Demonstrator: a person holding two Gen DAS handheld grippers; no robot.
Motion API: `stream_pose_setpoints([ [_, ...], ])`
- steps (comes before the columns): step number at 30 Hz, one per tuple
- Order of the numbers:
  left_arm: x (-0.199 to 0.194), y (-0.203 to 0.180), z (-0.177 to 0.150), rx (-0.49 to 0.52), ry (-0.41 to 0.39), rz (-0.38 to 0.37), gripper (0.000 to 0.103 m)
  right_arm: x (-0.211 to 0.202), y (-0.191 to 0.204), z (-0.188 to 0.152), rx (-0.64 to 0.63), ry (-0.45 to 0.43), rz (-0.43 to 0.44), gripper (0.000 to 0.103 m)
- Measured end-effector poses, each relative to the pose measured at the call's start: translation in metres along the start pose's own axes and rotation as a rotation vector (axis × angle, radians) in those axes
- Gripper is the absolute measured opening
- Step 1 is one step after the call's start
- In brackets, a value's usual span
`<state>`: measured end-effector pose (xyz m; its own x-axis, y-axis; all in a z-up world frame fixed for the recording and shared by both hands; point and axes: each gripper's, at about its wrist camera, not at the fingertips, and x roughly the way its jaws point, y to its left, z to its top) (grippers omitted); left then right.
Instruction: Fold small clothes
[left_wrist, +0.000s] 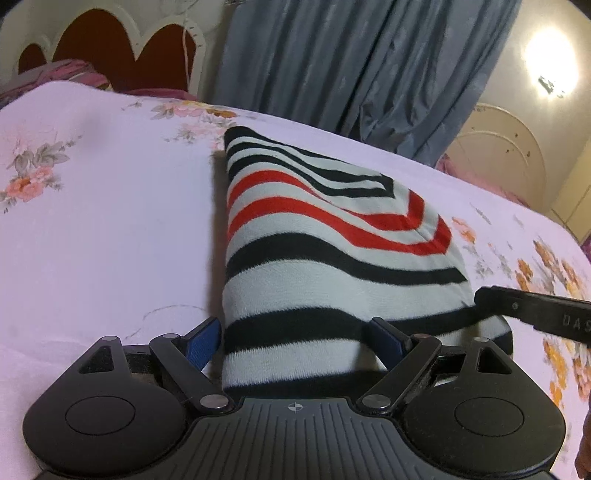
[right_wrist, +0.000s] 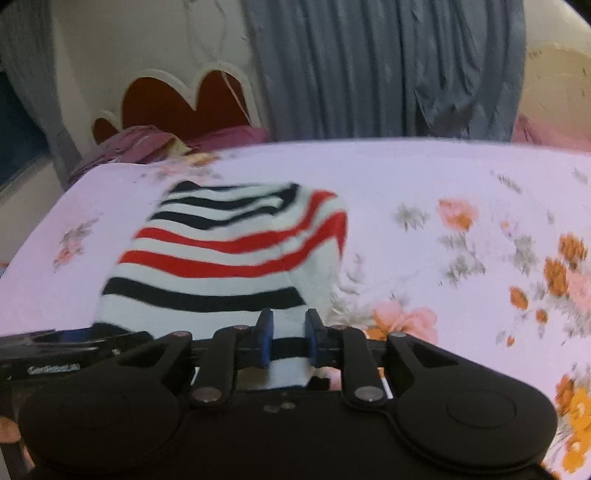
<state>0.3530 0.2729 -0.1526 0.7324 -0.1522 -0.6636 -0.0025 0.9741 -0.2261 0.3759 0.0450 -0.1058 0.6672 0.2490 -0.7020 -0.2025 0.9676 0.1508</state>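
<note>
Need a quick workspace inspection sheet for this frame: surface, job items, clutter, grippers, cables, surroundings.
Surface: bed sheet, pale with flower print, mostly smooth.
Job's things: striped garment, white with black and red stripes, near end raised off the sheet, far end lying on it.
Clutter: purple bedding bunched at the head of the bed.
Grippers: left gripper open, jaws wide either side of the garment's near edge; right gripper closed on the garment's near edge.
Cables: thin cord hanging against the headboard.
Surroundings: scalloped headboard, grey-blue curtain, bright lamp.
</note>
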Motion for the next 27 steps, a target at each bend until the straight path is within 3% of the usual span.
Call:
stream_pose_setpoints([
  [5,0.004,0.004,-0.003,-0.048,0.016,-0.009,0.086,0.015,0.001,-0.028,-0.049,0.072,-0.085,0.024],
  [10,0.006,0.000,-0.002,-0.019,0.025,-0.009,0.087,0.020,0.003,-0.036,-0.054,0.081,-0.099,0.026],
  [14,0.010,-0.001,-0.001,-0.031,0.056,0.005,0.103,0.022,0.003,-0.043,-0.041,0.073,-0.098,0.026],
  [23,0.011,-0.004,-0.005,-0.060,0.070,0.047,0.103,0.021,-0.002,-0.045,-0.012,0.068,-0.079,0.026],
  [27,0.004,-0.003,-0.006,-0.147,0.109,0.088,0.103,0.020,-0.004,-0.045,0.006,0.066,-0.072,0.026],
])
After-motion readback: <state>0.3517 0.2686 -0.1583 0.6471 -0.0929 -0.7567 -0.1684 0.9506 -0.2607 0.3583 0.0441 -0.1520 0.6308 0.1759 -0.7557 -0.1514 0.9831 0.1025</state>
